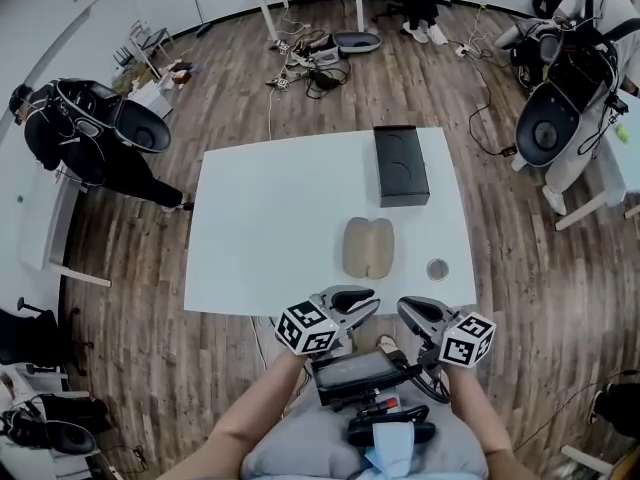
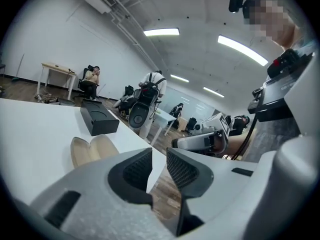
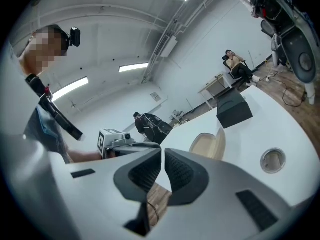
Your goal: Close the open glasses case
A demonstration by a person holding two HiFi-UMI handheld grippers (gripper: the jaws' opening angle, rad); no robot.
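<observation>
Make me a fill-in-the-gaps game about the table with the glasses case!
1. The beige glasses case lies ___ on the white table.
2. Beyond the case, farther from the person, sits a ___ box.
3. In the head view, the small round thing lies to the case's ___.
4. The shut right tongs hold ___.
Missing words: open; black; right; nothing.

white table (image 1: 260,218): centre | black box (image 1: 400,165): on table, 2 o'clock | small round disc (image 1: 437,269): on table, 4 o'clock | cables (image 1: 310,68): floor, 12 o'clock
</observation>
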